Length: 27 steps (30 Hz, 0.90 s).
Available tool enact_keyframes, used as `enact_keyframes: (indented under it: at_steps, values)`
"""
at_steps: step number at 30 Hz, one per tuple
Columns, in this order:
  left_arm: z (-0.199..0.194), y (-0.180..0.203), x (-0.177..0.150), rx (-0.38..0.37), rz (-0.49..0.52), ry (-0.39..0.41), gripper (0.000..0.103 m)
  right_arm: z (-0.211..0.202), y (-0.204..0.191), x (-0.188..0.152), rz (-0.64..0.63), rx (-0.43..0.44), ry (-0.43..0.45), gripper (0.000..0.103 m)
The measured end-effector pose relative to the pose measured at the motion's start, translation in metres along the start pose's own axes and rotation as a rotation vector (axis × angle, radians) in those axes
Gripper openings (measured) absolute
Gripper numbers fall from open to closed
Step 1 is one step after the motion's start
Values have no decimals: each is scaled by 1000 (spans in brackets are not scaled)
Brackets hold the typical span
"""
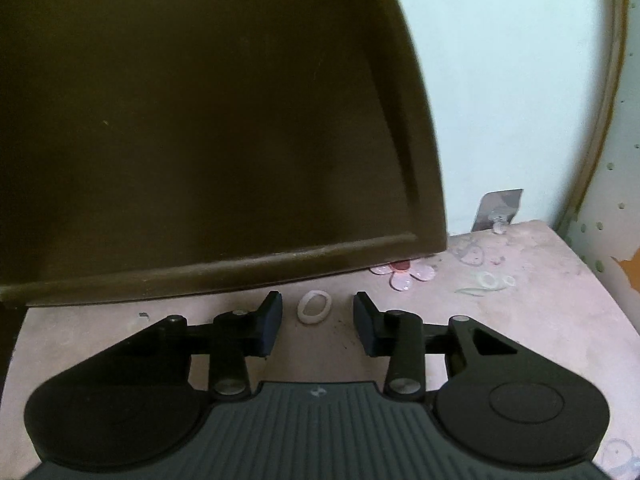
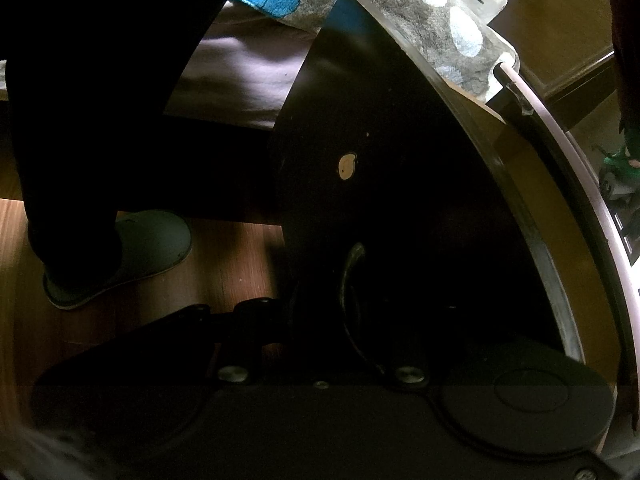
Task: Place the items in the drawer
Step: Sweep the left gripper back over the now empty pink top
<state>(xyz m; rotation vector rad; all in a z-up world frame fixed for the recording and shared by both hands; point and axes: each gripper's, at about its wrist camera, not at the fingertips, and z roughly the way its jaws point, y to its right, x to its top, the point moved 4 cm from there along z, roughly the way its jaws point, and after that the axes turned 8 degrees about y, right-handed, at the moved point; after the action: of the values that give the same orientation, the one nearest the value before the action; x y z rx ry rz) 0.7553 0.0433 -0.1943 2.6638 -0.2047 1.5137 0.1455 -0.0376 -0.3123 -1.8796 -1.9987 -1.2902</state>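
Observation:
A small white ring-shaped hair tie (image 1: 304,311) lies on the pinkish table top (image 1: 520,320). My left gripper (image 1: 317,298) straddles it, one finger on each side. Bare table shows between the pads and the ring, so the gripper is open. In the dim right wrist view my right gripper (image 2: 344,312) sits at the dark drawer front (image 2: 400,160), with the curved metal handle (image 2: 351,276) between its fingers. It appears shut on that handle. A brass keyhole (image 2: 345,168) shows above the handle.
A tall dark brown panel (image 1: 200,120) rises just behind the hair tie. A pink flower-shaped piece (image 1: 408,276) and clear rings (image 1: 490,280) lie to the right. Below, a person's slippered foot (image 2: 132,252) stands on the wood floor beside the drawer.

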Motion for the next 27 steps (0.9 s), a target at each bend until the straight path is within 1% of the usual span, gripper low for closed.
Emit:
enact_keyframes:
  at_steps: [1, 3, 5, 6, 7, 8, 10, 12, 16, 21, 27]
  values:
    - [2, 0, 1, 2, -1, 0, 37, 0, 0, 0, 0, 0, 0, 25]
    - [3, 0, 2, 13, 11, -4, 32, 0, 0, 0, -1, 0, 1, 25]
    - [0, 3, 0, 5, 35, -2, 16, 0, 0, 0, -1, 0, 0, 25]
    - [-3, 5, -1, 7, 50, -4, 12, 0, 0, 0, -1, 0, 0, 25]
    - [-5, 7, -3, 10, 63, -7, 5, 0, 0, 0, -1, 0, 0, 25]
    - [-8, 9, -4, 13, 69, -10, 3, 0, 0, 0, -1, 0, -1, 25]
    - [-14, 10, -6, 18, 70, -16, 2, 0, 1, 0, -1, 1, -1, 25]
    - [-22, 11, -8, 8, 62, -21, 2, 0, 2, 0, -2, 3, 0, 25]
    - [-56, 14, -15, -17, 60, -11, 2, 0, 1, 1, -3, 3, -3, 25]
    - [-111, 19, -29, -51, 68, -18, 2, 1, 1, 2, -4, 2, -6, 25]
    - [-199, 30, -61, -103, 55, -39, 2, 2, 1, 2, -6, 0, -10, 25]
